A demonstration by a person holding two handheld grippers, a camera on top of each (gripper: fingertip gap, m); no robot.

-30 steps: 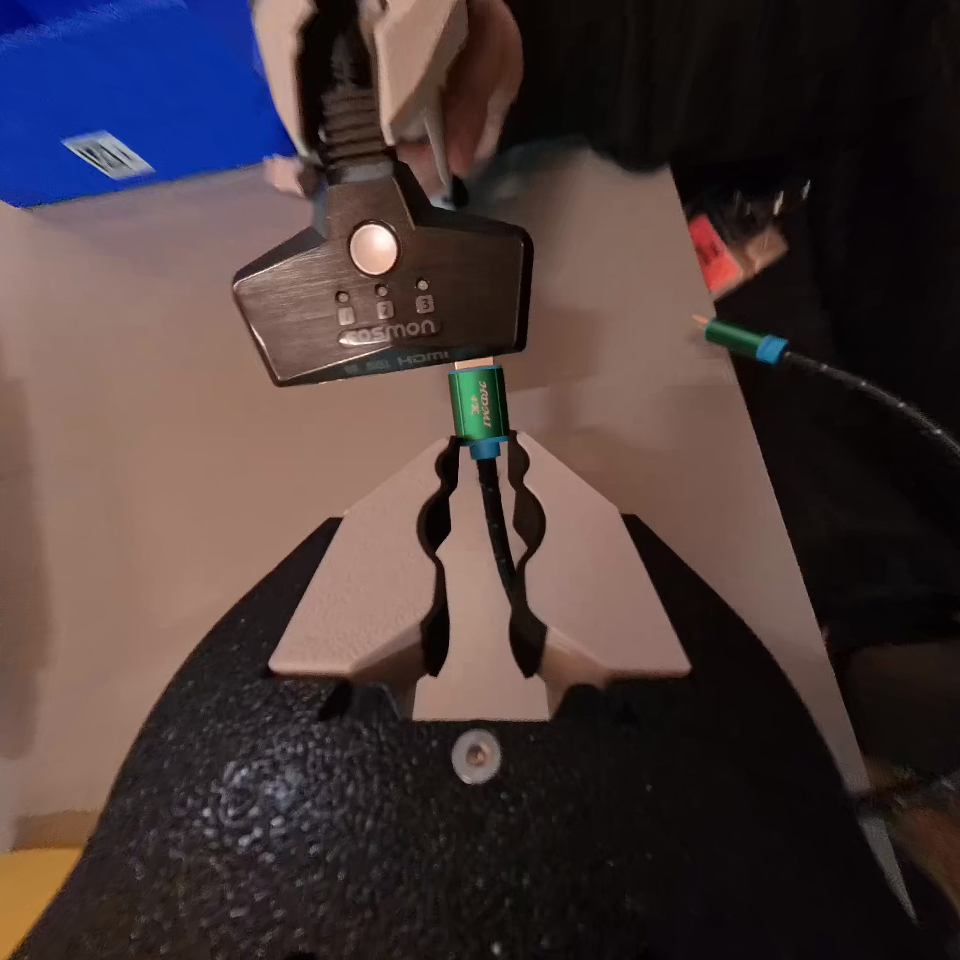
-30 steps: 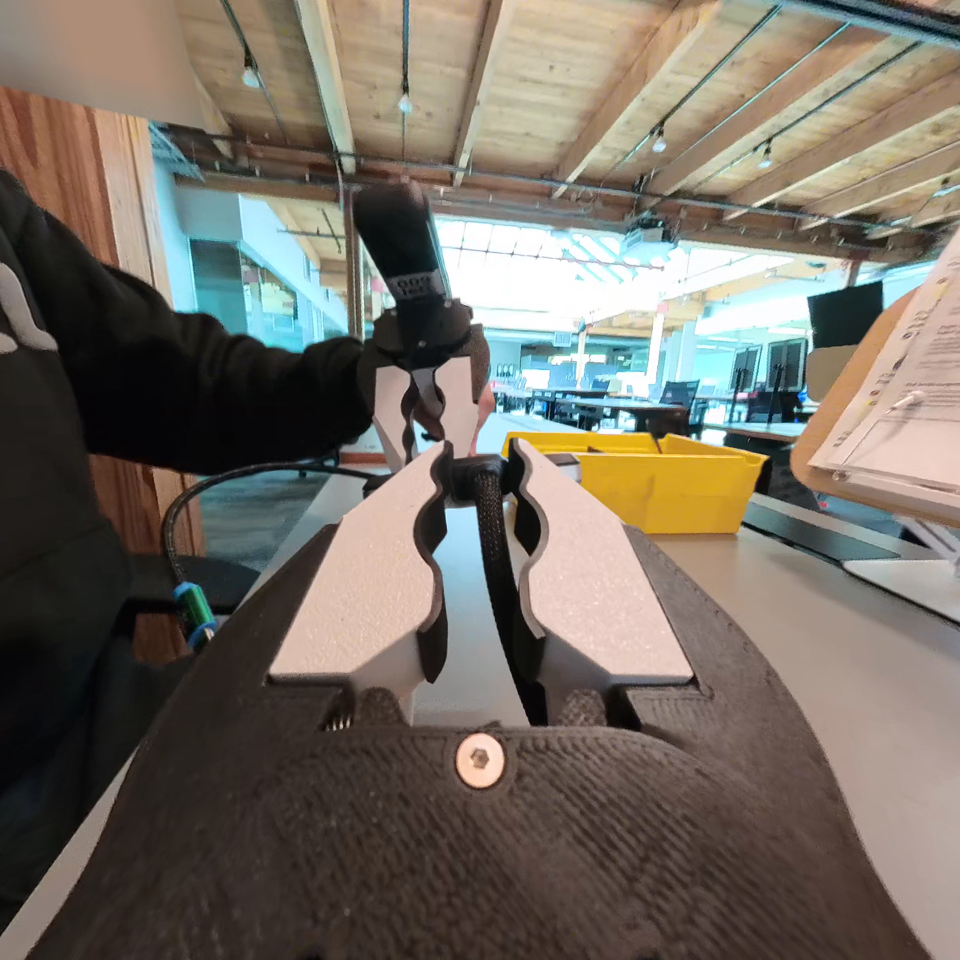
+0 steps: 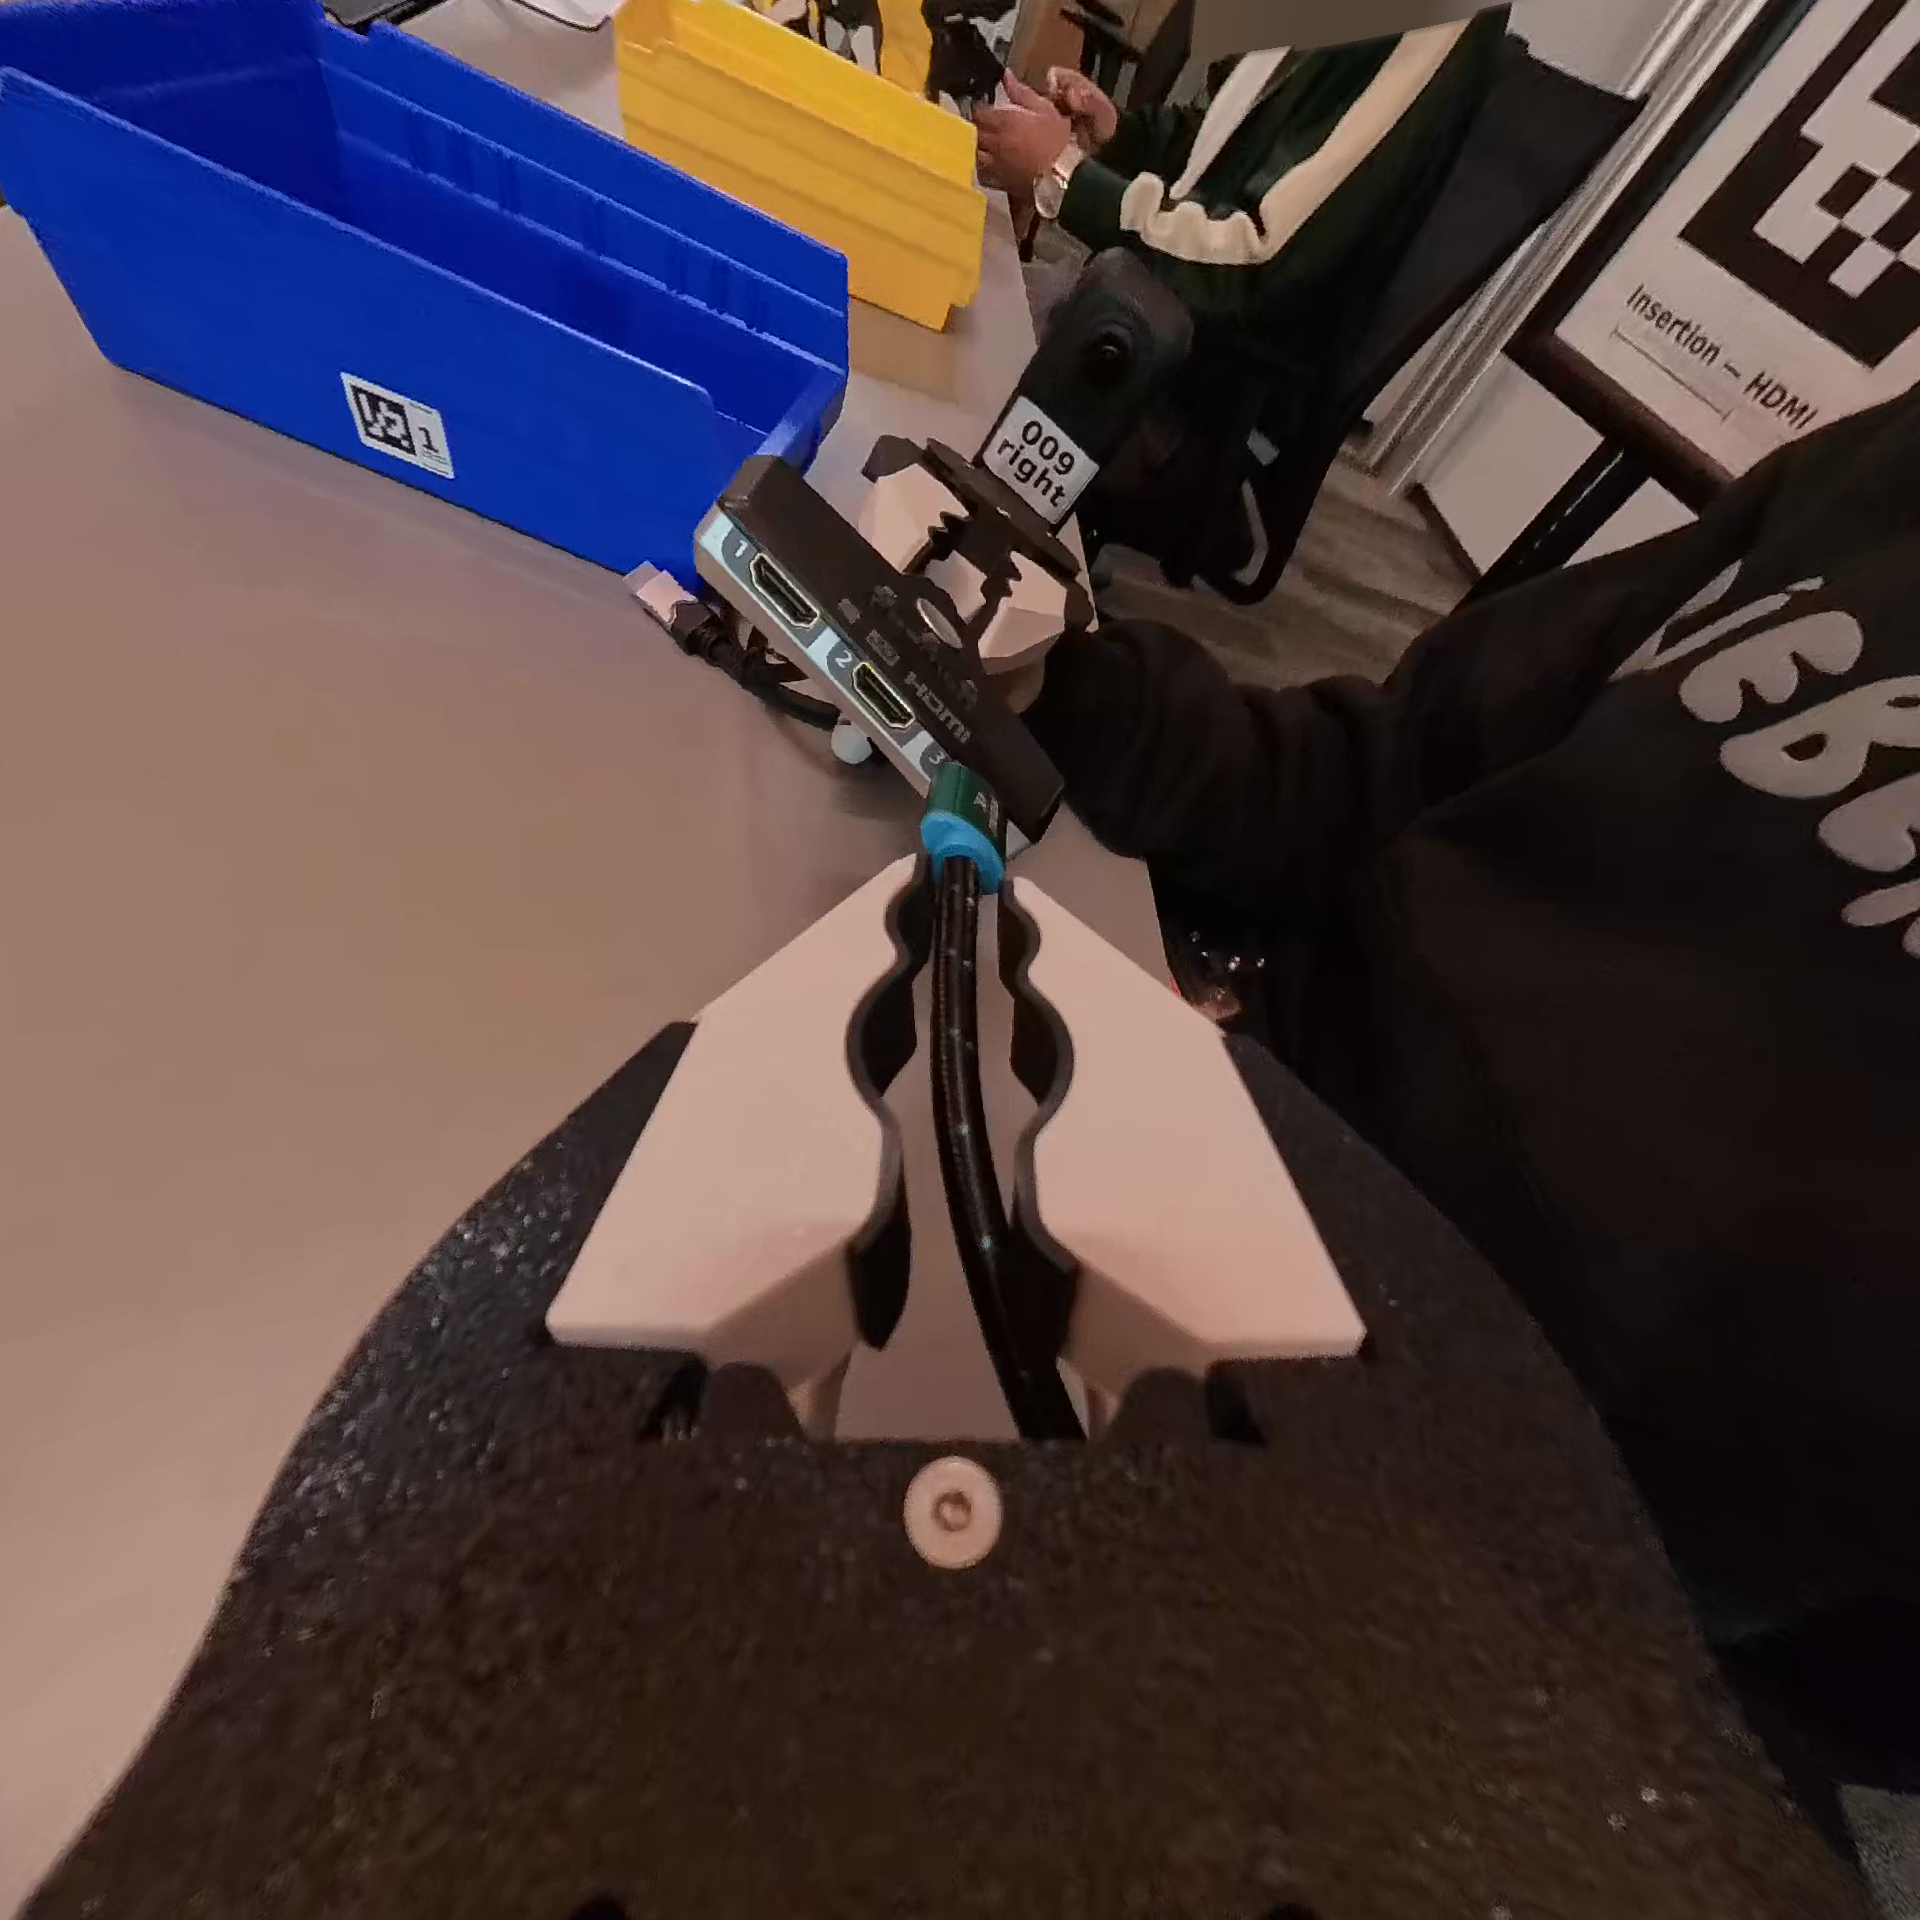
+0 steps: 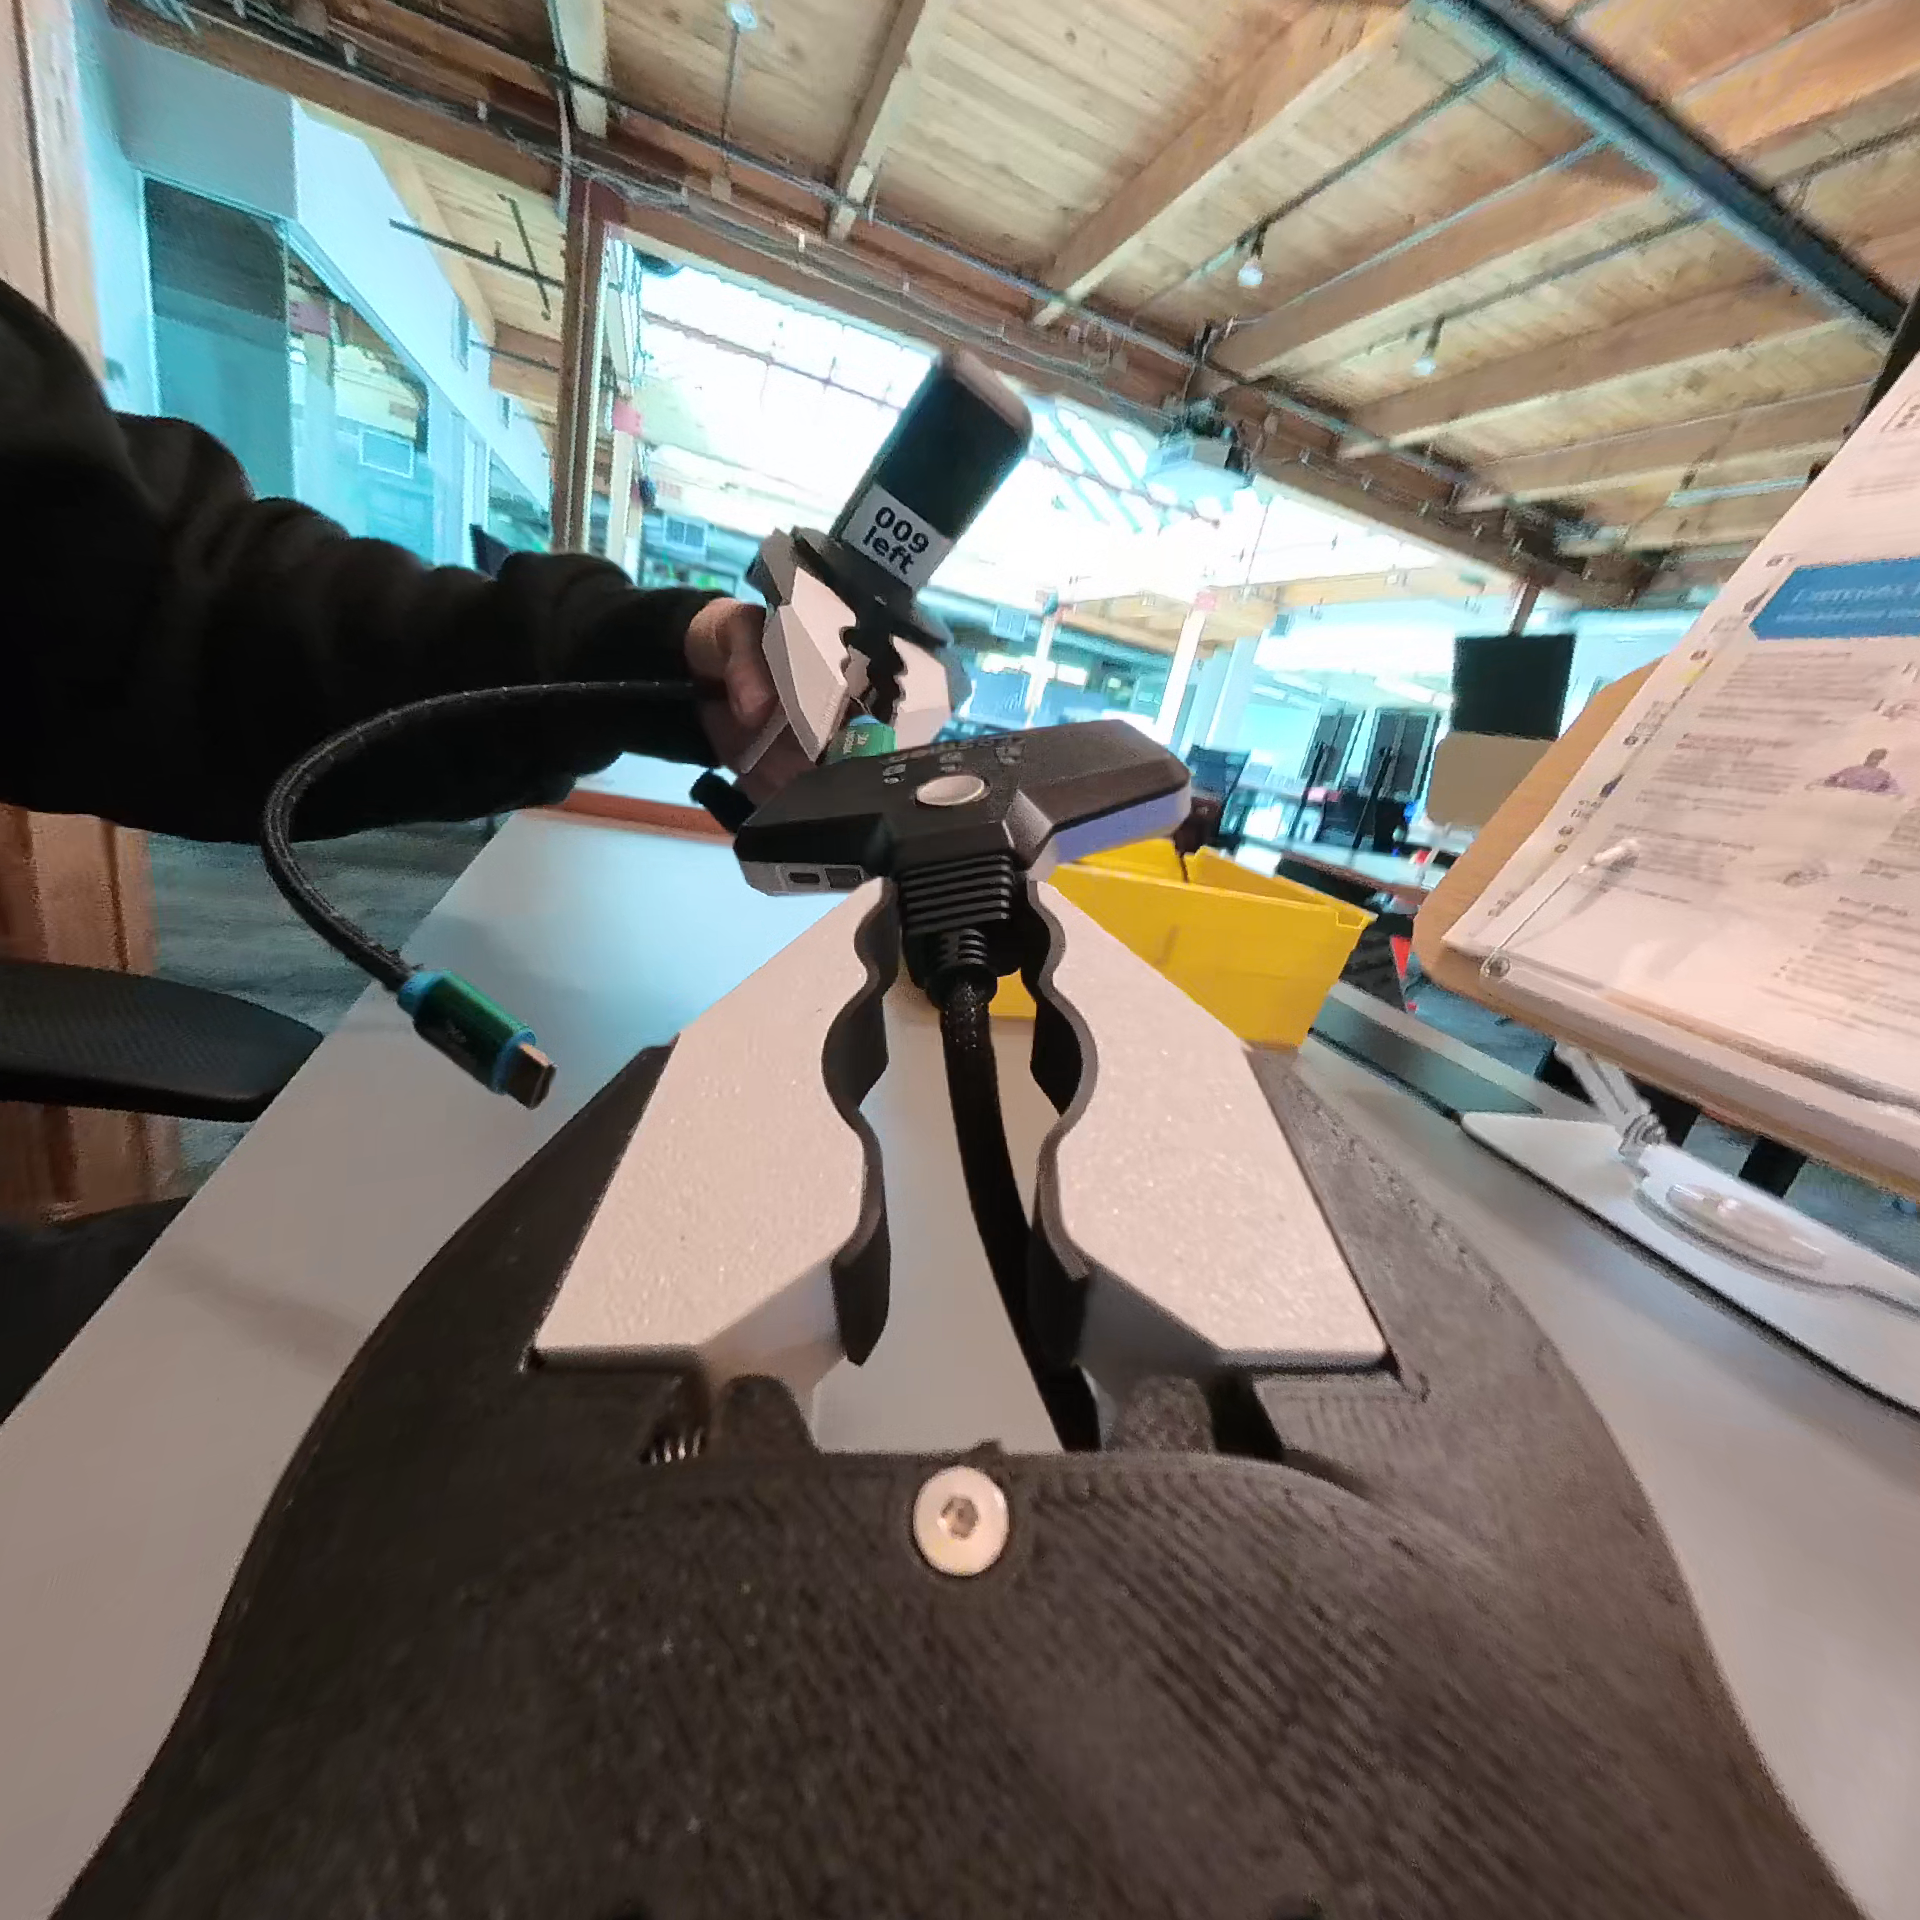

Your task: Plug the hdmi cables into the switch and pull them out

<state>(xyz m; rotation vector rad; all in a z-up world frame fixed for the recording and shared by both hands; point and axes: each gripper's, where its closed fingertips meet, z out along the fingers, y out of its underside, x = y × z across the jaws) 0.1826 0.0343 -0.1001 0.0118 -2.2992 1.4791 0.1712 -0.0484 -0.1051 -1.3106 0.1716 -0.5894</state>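
Three ports line the grey face of the switch (image 3: 862, 665), and the green plug (image 3: 961, 816) of the cable (image 3: 961, 1091) now sits at the third, the outermost, whereas a second ago it met the switch end-on and square to the camera; the pair has since swung over the bench (image 3: 312, 883) near its right edge, with the switch tilted. How deep the plug is seated cannot be told, so insertion is judged under way or just done, with pulling out yet to come. The left gripper (image 3: 961, 894) is clamped on the cable just behind the plug's blue collar. The right gripper (image 4: 956, 935) is closed on the ribbed sleeve of the switch's own lead (image 4: 982, 1091), holding the switch clear of the bench. The cable's free end (image 4: 473, 1029) hangs loose off the bench's edge, beside a chair (image 4: 135, 1029). A blue bin (image 3: 416, 312) and a yellow bin (image 3: 810, 135) stand toward the far edge, and a document stand (image 4: 1714, 831) by the right gripper; the near bench surface offers open room for a straight pull.
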